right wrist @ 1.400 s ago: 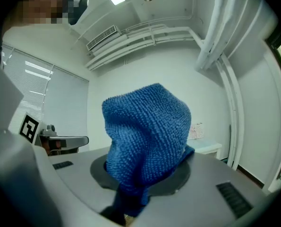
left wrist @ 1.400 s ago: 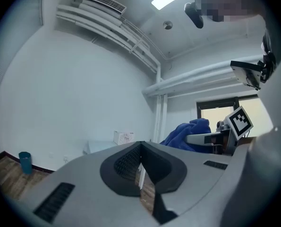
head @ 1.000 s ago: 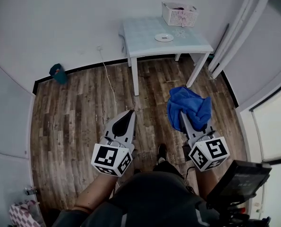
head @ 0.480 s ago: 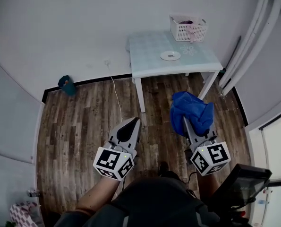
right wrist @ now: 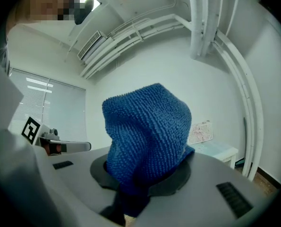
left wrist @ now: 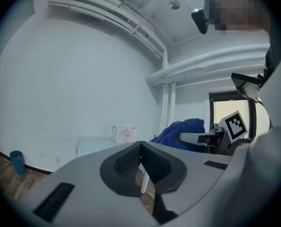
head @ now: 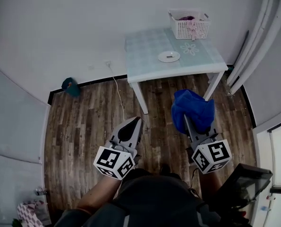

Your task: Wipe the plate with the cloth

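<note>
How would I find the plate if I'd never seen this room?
Look for the pale green table against the white wall. On it, nearer than the white basket, lies a small white plate. It is the only flat round dish there.

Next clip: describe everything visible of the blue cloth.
The cloth is deep blue, with a nubby, looped pile like microfibre. It is bunched into a loose, crumpled lump, pinched at its lower end in the shut right tongs, and bulges up above them. It is carried in the air over the wooden floor, short of the table, touching nothing else.
</note>
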`<state>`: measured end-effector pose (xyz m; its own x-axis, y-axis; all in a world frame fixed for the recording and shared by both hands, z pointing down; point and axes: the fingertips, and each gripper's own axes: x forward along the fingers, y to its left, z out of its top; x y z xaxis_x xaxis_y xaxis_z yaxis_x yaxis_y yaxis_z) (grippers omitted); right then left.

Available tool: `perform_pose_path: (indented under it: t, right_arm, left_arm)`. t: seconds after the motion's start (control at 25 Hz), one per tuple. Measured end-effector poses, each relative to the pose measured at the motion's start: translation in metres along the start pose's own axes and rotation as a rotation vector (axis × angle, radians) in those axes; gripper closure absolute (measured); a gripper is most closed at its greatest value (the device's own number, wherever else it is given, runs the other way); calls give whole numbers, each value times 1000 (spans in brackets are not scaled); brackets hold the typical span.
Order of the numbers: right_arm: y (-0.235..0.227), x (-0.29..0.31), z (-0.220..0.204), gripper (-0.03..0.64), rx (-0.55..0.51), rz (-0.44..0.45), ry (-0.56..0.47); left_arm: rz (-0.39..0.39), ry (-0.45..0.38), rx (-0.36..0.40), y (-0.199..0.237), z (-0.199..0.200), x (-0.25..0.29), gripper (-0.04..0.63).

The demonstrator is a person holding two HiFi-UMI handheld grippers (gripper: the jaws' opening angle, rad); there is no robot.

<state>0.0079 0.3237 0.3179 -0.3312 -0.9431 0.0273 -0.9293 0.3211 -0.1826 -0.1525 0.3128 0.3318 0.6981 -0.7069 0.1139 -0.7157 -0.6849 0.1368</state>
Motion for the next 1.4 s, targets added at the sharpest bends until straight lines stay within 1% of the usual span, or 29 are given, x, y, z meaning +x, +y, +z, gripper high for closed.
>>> perform_pose_path:
  t: [0.12, 0.24, 0.44, 0.6, 0.72, 0.96, 1.04, 1.2, 1.4]
  right_arm:
    - [-12, 12, -2, 512, 18, 3, 3]
    - [-25, 33, -1, 512, 13, -2, 10]
    - [-39, 76, 5, 512, -81, -19, 17]
    - [-53, 117, 9, 512, -68, -38, 30]
    - [-59, 146, 10, 512, -58, -57, 44]
    - [-81, 201, 11, 512, -45, -123, 64]
    - [-87, 217, 14, 512, -43, -140, 59]
    - [-100, 241, 18, 512, -38, -174, 42]
    - [-128, 267, 17, 512, -49, -158, 67]
  left_arm:
    - [8, 17, 5, 6, -1, 15, 586]
    - [3, 17, 11, 18, 3, 35, 586]
    - [-8, 6, -3, 52, 8, 74, 586]
    - [-17, -15, 7, 85, 20, 105, 586]
    - [-22, -10, -8, 112, 23, 124, 586]
    - [-56, -4, 3, 157, 37, 163, 586]
    - [-66, -5, -8, 171, 40, 175, 586]
    - [-92, -6, -8, 189, 41, 198, 586]
    - [-80, 11, -22, 197, 38, 237, 586]
